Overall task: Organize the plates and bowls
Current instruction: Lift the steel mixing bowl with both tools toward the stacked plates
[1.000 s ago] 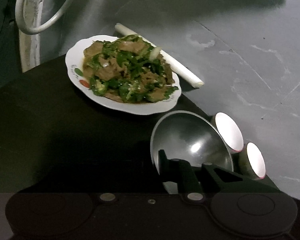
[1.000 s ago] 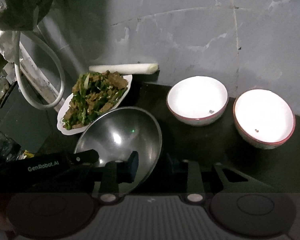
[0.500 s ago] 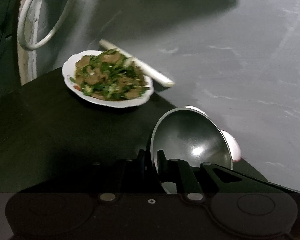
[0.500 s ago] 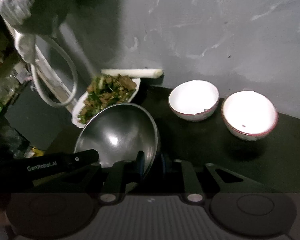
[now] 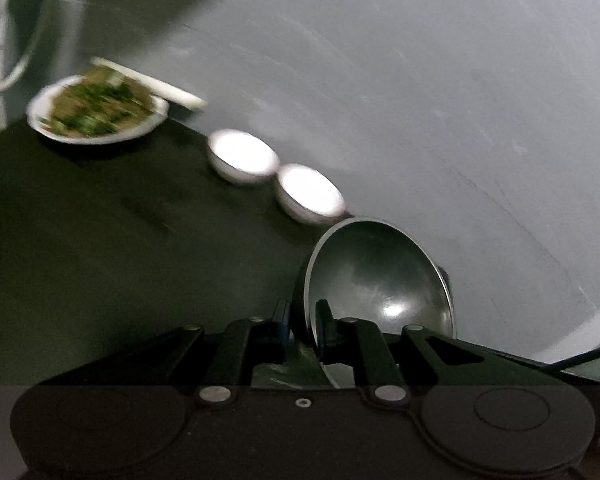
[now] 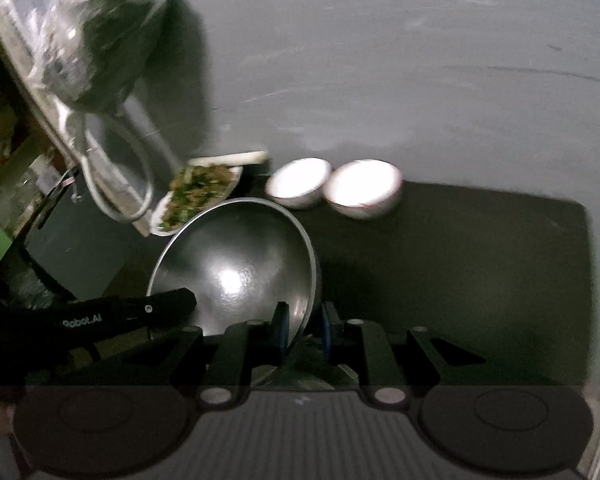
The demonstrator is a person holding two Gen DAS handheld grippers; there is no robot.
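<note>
Steel bowl (image 5: 379,284) is being carried clear of the dark table (image 5: 80,240) now, gripped on opposite sides of its rim by both claws. A second ago it was sitting low in the left wrist view, right in front of the plate of stir-fry (image 5: 98,110), with the two white bowls half hidden behind it; now the plate is sliding off to the upper left of that frame, the white bowls (image 5: 244,156) are showing in full at centre, and the whole background is smearing with motion.

Left gripper (image 5: 303,322) is nearly closed, its fingers pinching the thin rim between them at lower centre of the frame. Right gripper (image 6: 303,324) is doing the same on the far side of the rim, jaws a narrow slit apart with the metal edge running through it; the left tool's black body (image 6: 132,312) is reaching in from the lower left of that view.

In the right wrist view the steel bowl is filling the centre, tilted, and covering part of the plate, while the white bowls are shrinking toward upper centre, touching or nearly so.

Judging by this, the lift is done and the carry is under way; where the bowl is headed is not showing.
</note>
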